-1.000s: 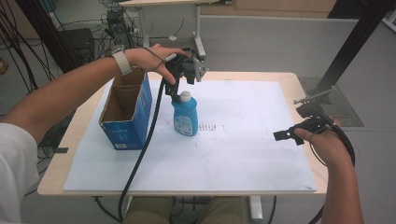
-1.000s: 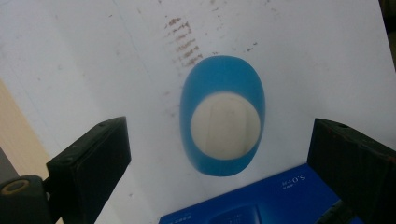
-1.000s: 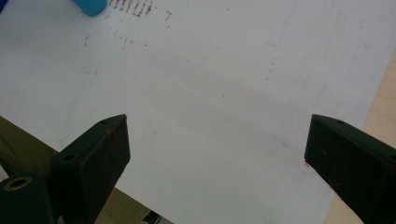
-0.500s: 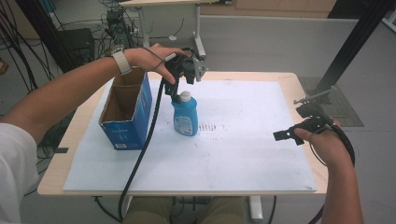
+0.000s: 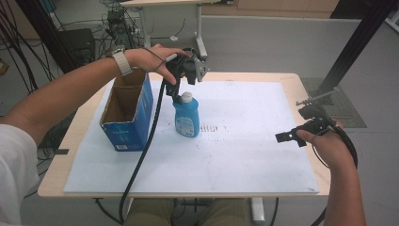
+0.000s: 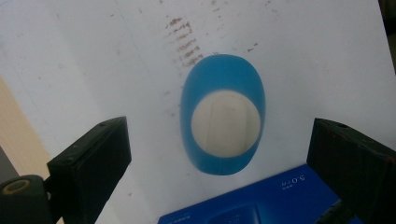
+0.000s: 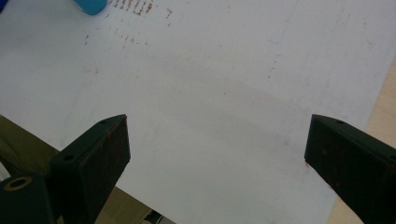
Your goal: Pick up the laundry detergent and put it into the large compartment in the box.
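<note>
A blue bottle point(image 5: 186, 120) with a white cap stands upright on the white sheet point(image 5: 235, 155), just right of an open blue cardboard box point(image 5: 127, 115). My left gripper point(image 5: 184, 90) hangs directly above the cap, pointing straight down. In the left gripper view the bottle point(image 6: 223, 116) sits between the wide-apart jaws, untouched, and the left gripper point(image 6: 219, 154) is open. At the table's right edge my right gripper point(image 5: 288, 136) is held low over the sheet; its own view shows that gripper point(image 7: 215, 149) open with bare sheet point(image 7: 210, 84) between the jaws.
The box's blue top edge point(image 6: 261, 200) lies close beside the bottle. Faint brown marks point(image 5: 214, 128) stain the sheet right of the bottle. A black cable point(image 5: 141, 160) trails from the left gripper over the front edge. The wooden table rim point(image 5: 301, 84) borders the sheet.
</note>
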`<action>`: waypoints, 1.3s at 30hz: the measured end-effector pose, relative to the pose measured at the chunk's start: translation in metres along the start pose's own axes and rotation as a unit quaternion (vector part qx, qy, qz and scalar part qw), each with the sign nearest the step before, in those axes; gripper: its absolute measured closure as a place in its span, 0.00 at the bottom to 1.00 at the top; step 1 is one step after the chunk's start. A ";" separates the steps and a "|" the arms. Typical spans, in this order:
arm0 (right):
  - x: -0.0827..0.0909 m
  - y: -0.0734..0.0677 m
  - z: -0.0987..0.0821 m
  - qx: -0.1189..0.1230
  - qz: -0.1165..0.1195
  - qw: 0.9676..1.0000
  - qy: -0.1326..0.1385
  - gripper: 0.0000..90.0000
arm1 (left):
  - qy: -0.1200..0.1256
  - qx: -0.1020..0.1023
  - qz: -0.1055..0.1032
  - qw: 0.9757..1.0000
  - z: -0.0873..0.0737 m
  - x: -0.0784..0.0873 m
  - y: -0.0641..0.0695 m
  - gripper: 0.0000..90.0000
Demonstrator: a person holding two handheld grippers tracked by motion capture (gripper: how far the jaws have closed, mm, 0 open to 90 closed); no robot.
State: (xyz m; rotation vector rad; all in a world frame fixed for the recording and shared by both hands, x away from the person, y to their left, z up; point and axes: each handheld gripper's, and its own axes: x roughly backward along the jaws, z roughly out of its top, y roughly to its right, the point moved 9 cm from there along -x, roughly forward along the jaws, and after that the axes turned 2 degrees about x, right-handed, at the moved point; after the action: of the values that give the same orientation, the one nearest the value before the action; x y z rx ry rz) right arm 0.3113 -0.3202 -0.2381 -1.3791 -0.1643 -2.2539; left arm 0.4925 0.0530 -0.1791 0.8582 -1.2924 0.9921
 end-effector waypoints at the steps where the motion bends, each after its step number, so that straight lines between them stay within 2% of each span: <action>1: 0.000 0.000 0.000 0.000 0.000 1.000 0.000 0.07 | 0.001 0.001 0.000 1.000 0.000 0.000 0.000 0.07; 11: -0.001 0.001 -0.001 -0.002 0.000 1.000 0.000 0.07 | 0.007 0.003 0.001 1.000 -0.001 -0.001 0.000 0.06; 19: -0.003 0.001 -0.003 -0.005 0.002 1.000 0.001 0.07 | 0.001 -0.002 -0.002 1.000 0.001 -0.005 0.001 0.06; 39: -0.005 0.001 -0.010 -0.011 0.003 1.000 0.003 0.07 | -0.013 -0.006 -0.011 1.000 0.007 -0.036 0.003 0.08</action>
State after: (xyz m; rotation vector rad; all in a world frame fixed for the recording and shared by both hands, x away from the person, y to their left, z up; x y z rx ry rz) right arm 0.3057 -0.3232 -0.2480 -1.3826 -0.1347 -2.2601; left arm 0.4872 0.0440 -0.2147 0.8782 -1.3063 0.9577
